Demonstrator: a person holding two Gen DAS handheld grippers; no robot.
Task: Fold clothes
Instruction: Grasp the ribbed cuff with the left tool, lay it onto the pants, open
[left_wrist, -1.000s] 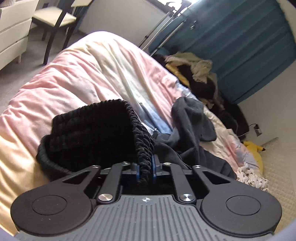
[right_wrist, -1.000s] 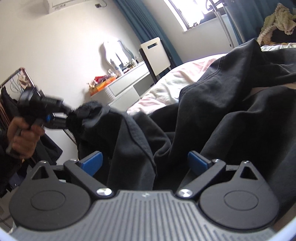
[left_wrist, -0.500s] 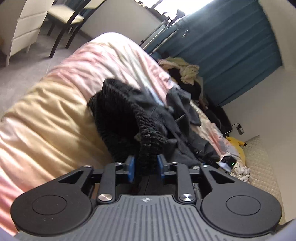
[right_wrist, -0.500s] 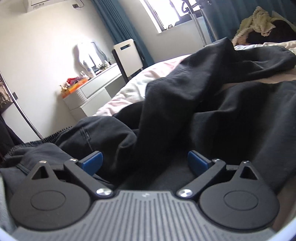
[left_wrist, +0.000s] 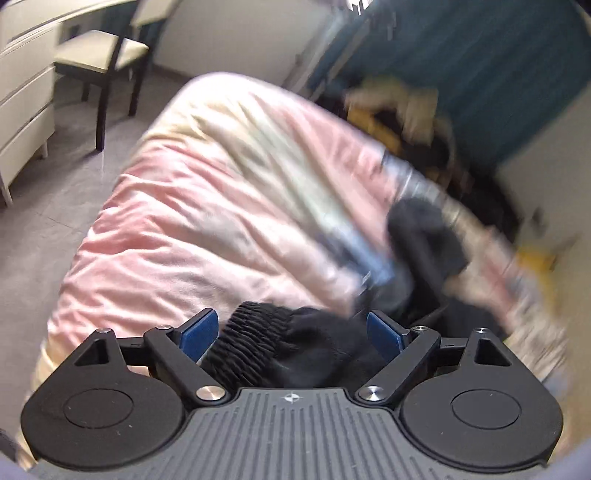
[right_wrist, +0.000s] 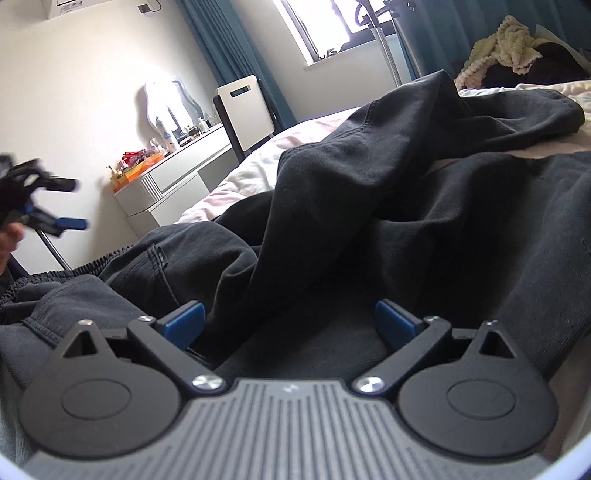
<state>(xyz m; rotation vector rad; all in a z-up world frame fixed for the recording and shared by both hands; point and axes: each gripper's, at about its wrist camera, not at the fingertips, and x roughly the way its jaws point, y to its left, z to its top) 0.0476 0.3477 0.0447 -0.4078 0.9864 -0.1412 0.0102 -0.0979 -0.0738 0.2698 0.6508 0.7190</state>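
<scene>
Sprawling soft and limp at frame bottom, pants (right_wrist: 424, 206) want a waistband (left_wrist: 251, 339) grip; both tongs gape empty: left (left_wrist: 291, 334), right (right_wrist: 290, 321)

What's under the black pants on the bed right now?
The black pants lie rumpled on the pink duvet, which shows around them. Both grippers, left and right, are open. Anything beneath the folds is covered.

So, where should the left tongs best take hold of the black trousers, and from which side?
Probably the ribbed waistband, which lies bunched between the open left tongs. Come straight forward along the fingers: that thick, gathered edge stands up from the pink duvet, so the pads can close across it.
</scene>
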